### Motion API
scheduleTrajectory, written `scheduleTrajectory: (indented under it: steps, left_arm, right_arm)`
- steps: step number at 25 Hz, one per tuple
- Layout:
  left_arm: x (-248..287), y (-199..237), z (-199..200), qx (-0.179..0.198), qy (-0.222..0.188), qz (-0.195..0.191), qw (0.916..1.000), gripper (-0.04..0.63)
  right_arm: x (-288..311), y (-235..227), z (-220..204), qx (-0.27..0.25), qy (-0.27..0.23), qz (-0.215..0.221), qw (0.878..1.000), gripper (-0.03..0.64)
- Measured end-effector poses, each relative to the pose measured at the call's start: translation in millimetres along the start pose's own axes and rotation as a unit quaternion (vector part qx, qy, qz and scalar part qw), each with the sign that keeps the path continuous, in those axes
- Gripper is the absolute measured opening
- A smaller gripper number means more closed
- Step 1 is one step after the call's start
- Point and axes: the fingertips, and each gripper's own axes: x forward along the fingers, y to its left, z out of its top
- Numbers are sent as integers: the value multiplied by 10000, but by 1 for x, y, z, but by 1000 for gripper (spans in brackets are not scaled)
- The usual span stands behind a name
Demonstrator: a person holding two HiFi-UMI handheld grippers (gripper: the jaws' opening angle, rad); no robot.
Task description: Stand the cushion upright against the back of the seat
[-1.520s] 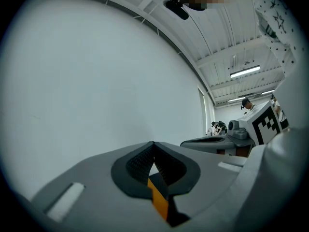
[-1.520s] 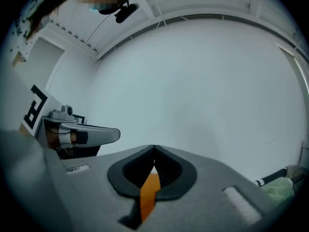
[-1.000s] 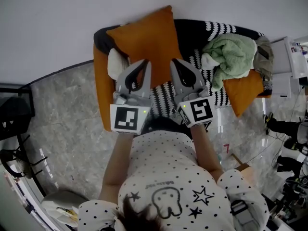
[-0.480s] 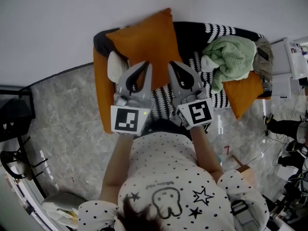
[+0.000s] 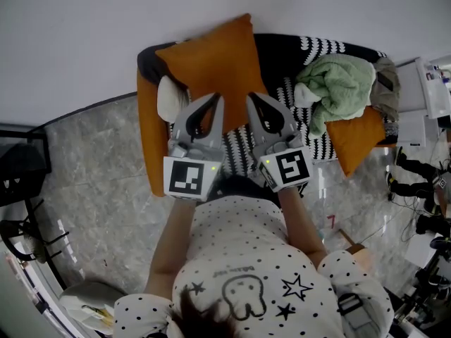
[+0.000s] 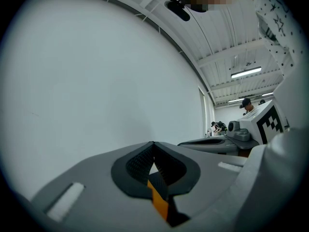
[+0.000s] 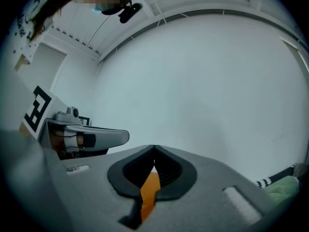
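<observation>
A person leans over an orange seat (image 5: 146,136) with a hand-held gripper in each hand, both pointing level toward the back of the seat. The fingers of the left gripper (image 5: 215,98) are pressed together with nothing between them, and so are those of the right gripper (image 5: 251,97). The orange cushion (image 5: 211,58) sits at the seat's left end, apparently propped against the seat back with its broad face toward the camera and one corner highest. Both sets of fingertips hover just in front of its lower edge; contact cannot be made out. A green cloth (image 5: 342,83) lies bundled at the seat's right end. The cushion looks tilted rather than square, so the job appears close to done. Finishing well likely means nudging the lower edge toward the seat back with both closed tips evenly, so it neither twists nor slides flat.
</observation>
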Motion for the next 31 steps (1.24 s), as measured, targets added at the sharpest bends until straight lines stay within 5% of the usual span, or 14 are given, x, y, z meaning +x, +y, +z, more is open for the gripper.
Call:
scheduleTrajectory:
  steps: [31]
  left_arm:
    - [11,5,-1,-57,55,28,10000,-5]
  right_arm:
    - [8,-7,-6,-40,160,22,9999,2]
